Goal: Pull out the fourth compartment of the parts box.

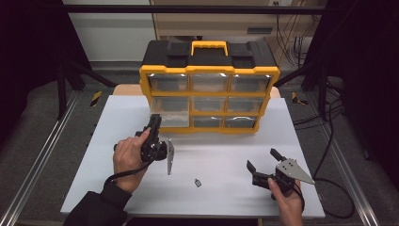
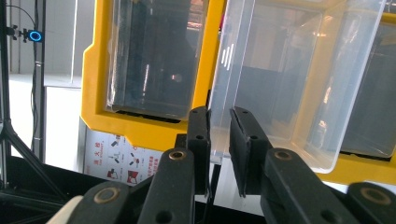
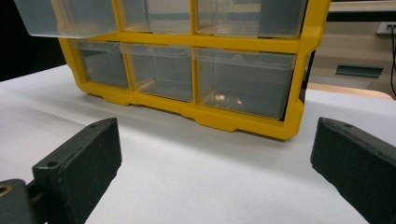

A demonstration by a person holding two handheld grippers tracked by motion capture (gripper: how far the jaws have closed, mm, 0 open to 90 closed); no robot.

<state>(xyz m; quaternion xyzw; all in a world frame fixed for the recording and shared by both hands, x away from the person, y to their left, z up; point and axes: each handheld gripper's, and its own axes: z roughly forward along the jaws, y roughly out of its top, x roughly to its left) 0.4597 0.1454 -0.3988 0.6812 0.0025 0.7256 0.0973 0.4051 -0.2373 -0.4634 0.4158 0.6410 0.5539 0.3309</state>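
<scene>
A yellow and black drawer organiser (image 1: 209, 70) stands at the back of the white table (image 1: 226, 155). Its clear middle-left drawer (image 1: 170, 113) is pulled partway out. My left gripper (image 1: 155, 121) is shut on that drawer's front wall. In the left gripper view, the black jaws of my left gripper (image 2: 219, 119) pinch the clear drawer (image 2: 280, 79) at its edge, in front of the yellow frame (image 2: 93, 107). My right gripper (image 1: 262, 159) rests low at the front right, open and holding nothing. In the right gripper view, my right gripper (image 3: 215, 154) faces the organiser's (image 3: 205, 119) bottom row.
A small dark metal part (image 1: 198, 182) lies on the table between the two hands. The other clear drawers (image 1: 209, 82) sit flush in the frame. Metal rails (image 1: 42, 150) run along both sides of the table, and a cable (image 1: 336, 188) trails off to the right.
</scene>
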